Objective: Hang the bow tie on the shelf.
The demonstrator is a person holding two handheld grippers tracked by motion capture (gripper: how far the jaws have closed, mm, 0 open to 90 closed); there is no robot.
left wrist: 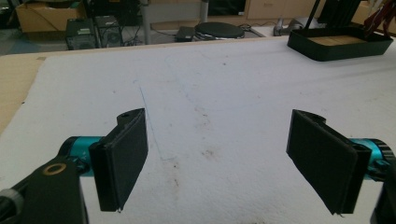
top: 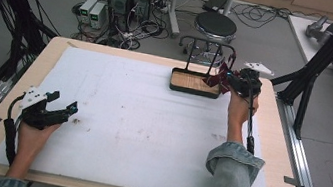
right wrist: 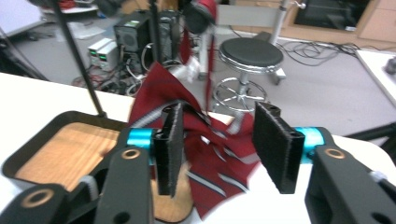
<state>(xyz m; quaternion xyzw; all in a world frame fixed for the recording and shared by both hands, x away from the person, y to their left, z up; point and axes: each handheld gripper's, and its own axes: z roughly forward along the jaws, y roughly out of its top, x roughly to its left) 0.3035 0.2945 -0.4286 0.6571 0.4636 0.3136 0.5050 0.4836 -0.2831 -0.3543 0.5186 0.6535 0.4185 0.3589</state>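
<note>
Outstretched, right gripper (top: pixel 230 78) seemingly straddles tie (right wrist: pixel 205 144).

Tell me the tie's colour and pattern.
The tie is dark red with slanted grey-white stripes, clearest in the right gripper view.

The dark red tie (right wrist: pixel 205 140) with grey-white diagonal stripes hangs from the black stand (top: pixel 208 43) — crumpled, its lower end spread partly over the wooden tray's (top: pixel 191 82) right edge (far right of the table).
</note>
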